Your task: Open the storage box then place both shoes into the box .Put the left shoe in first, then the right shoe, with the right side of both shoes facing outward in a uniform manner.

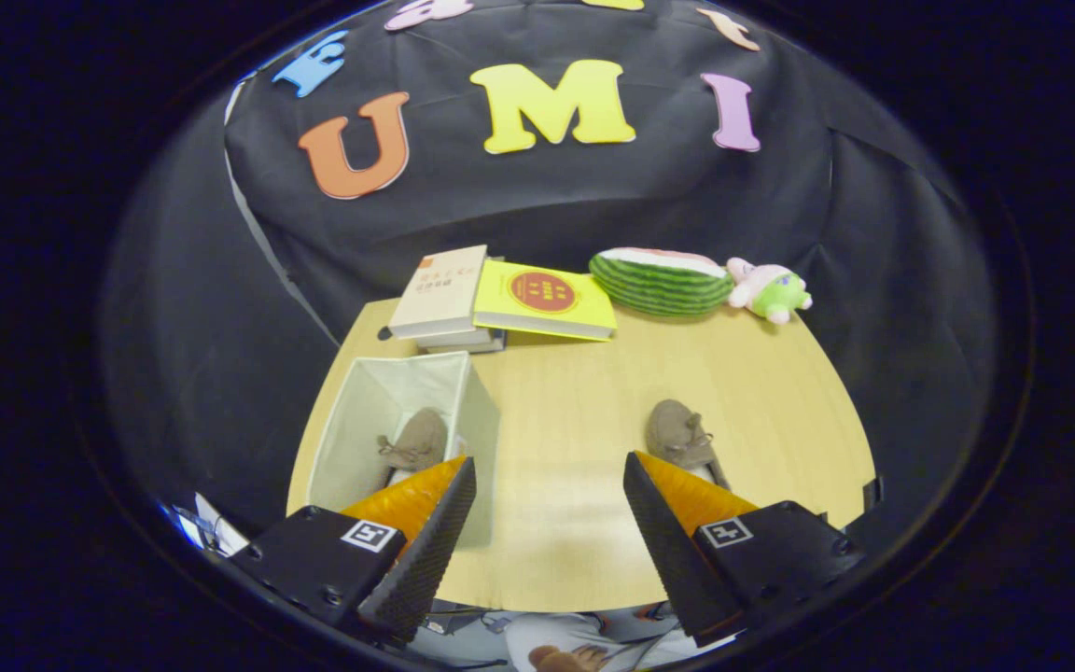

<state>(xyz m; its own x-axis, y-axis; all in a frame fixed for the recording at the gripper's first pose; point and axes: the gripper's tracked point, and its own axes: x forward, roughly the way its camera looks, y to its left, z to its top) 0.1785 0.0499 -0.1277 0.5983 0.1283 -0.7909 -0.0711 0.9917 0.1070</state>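
Tan suede tells the story: one shoe (pixel 414 441) already lies in the open storage box (pixel 351 411), lower left of frame. I hold the gripper (pixel 549 509) spread and empty; next, I judge, reach the second shoe (pixel 679 434), lower right on the table (pixel 556 411).

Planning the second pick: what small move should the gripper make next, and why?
Probably swing the open gripper toward the shoe on the table. One shoe already lies in the storage box; the other sits beside one finger, not between them.
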